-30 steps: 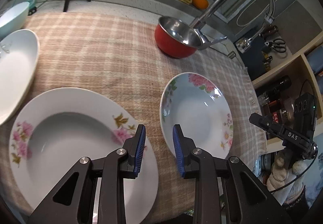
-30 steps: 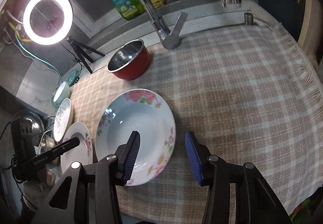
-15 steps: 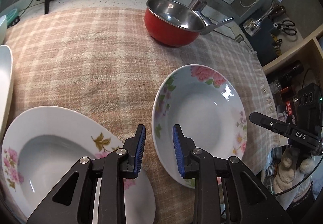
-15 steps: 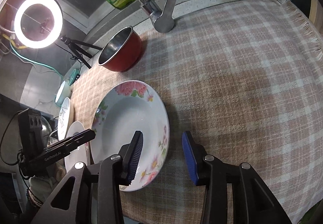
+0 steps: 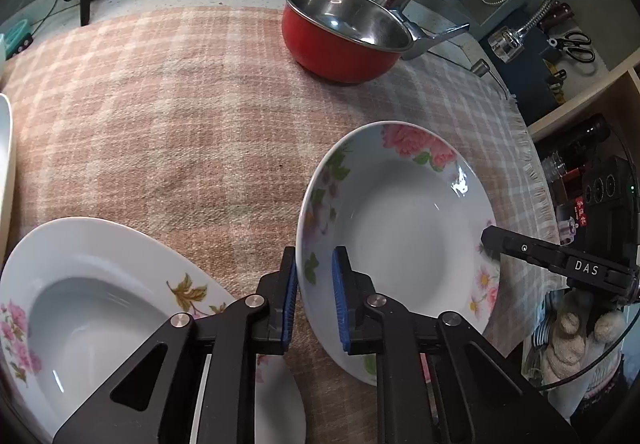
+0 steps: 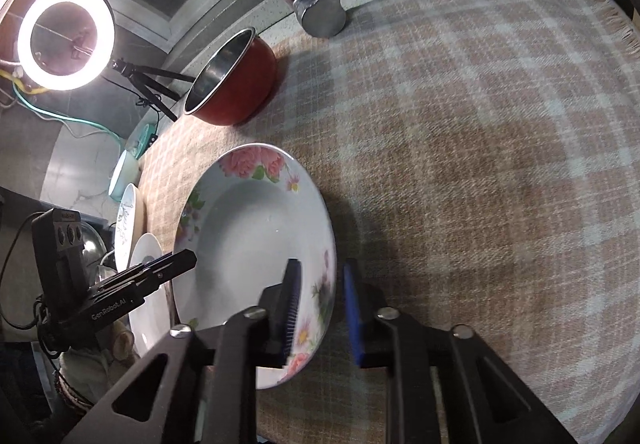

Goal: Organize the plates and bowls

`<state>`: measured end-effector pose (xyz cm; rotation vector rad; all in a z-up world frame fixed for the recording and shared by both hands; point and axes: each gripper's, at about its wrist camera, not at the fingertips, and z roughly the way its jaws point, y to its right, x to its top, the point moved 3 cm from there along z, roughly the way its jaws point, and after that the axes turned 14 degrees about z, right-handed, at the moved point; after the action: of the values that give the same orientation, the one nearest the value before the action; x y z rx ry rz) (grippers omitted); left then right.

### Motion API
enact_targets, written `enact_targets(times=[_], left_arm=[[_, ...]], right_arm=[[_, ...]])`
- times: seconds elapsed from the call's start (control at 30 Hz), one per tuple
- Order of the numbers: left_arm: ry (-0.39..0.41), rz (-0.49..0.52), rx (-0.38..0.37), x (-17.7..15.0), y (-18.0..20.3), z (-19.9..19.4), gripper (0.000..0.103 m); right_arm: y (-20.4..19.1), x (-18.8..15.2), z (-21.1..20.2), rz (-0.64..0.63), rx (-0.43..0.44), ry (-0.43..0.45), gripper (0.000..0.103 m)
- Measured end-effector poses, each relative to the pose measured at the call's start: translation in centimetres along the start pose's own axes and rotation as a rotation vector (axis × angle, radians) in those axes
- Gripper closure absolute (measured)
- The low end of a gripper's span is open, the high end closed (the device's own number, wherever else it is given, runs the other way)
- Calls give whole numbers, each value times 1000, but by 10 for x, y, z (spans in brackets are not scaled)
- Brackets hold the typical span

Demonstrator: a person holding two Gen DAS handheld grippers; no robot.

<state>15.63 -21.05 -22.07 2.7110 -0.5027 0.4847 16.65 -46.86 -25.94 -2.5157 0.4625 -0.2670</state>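
Both grippers are on the same floral plate (image 5: 400,228), which sits on the plaid cloth (image 5: 160,116), right of centre in the left wrist view.

Left gripper (image 5: 314,300) straddles the plate's near-left rim — jaws closing, rim between the blue pads; can't tell for sure if the pads are pressing yet.

Right gripper (image 6: 322,312) straddles the opposite rim of the plate (image 6: 248,236) — jaws also closing, rim between them, a gap visible on the outer pad side.

Second white plate with pink flowers (image 5: 92,316) lies just left of the left gripper, near the floral plate but apart from it.

Red bowl with steel interior (image 5: 344,32) stands further back, by the tap base (image 6: 320,12). More plates and a pale bowl (image 6: 124,172) line the far left edge.
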Motion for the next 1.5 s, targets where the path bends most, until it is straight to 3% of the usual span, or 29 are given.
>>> enact_targets(times=[0.87, 1.17, 1.5], left_arm=[[67, -58, -6, 5, 2, -18, 88], [112, -80, 8, -2, -12, -44, 88], [155, -138, 45, -30, -40, -80, 88]], right_arm=[[-6, 1, -10, 40, -13, 8, 92], [-34, -6, -19, 6, 9, 11, 92], [-81, -27, -9, -66, 31, -17, 92]])
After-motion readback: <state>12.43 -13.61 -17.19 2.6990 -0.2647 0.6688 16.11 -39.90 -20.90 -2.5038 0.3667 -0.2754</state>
